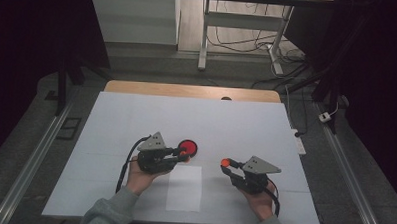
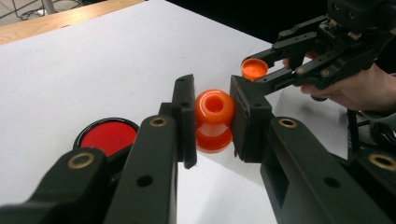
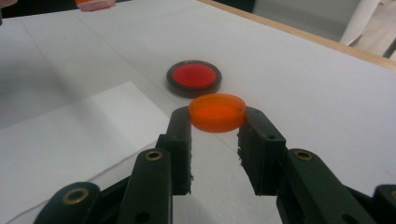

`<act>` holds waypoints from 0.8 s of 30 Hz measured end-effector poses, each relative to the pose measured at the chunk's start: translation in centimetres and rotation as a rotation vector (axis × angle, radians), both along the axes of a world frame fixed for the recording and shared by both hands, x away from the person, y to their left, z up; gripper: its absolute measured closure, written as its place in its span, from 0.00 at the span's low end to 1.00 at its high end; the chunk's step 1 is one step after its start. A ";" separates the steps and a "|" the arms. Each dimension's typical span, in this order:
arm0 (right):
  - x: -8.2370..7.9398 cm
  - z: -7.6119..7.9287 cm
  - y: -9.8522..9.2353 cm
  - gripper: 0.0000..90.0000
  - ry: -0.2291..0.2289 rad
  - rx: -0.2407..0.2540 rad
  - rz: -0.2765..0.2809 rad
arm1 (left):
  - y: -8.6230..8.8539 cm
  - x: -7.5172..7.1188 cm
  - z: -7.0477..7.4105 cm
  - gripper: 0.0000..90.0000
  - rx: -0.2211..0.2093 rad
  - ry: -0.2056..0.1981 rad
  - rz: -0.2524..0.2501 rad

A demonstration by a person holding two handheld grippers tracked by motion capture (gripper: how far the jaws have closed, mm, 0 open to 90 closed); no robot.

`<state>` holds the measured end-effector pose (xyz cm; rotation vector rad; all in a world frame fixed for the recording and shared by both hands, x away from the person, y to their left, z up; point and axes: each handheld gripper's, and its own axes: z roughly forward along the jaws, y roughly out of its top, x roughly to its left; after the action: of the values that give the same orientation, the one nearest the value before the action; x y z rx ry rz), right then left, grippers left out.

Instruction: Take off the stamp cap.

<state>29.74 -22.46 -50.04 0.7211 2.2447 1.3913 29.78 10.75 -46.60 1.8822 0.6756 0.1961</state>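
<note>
My left gripper is shut on a small orange bottle with an open neck, gripped by its sides between the pads just above the table. Beside it lies a round red dish with a black rim. My right gripper is shut on an orange cap, held level by its edge. From above, the cap hangs over the table a short way right of the bottle. In the left gripper view the right gripper and cap sit just beyond the bottle, apart from it.
A white sheet covers the table, and a smaller white paper lies near the front edge between my hands. A wooden strip shows at the far edge. Beyond it stand a desk frame and floor cables.
</note>
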 end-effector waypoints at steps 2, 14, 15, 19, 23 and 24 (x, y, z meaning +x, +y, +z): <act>-0.1 0.0 -0.5 0.72 -0.008 0.000 -0.011 | 0.0 0.1 0.0 0.81 0.004 -0.001 0.000; -0.5 0.0 -4.5 0.72 -0.013 -0.005 -0.108 | 0.2 0.4 -0.1 0.81 0.006 -0.001 0.011; -0.5 0.0 -4.8 0.72 -0.012 -0.004 -0.116 | 0.3 0.5 -0.1 0.81 0.004 -0.001 0.012; -0.7 -0.1 -5.9 0.72 -0.003 0.000 -0.139 | 0.5 0.8 -0.1 0.81 -0.003 0.000 0.012; -0.8 -0.2 -6.3 0.72 0.001 0.003 -0.145 | 0.7 1.1 0.0 0.81 -0.013 0.001 0.018; -0.9 -0.2 -6.3 0.72 0.001 0.001 -0.144 | 0.8 1.1 0.0 0.81 -0.015 0.000 0.020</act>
<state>28.87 -28.79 -50.21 0.8654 2.1463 1.3242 30.90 11.54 -46.57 1.8618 0.6938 0.2032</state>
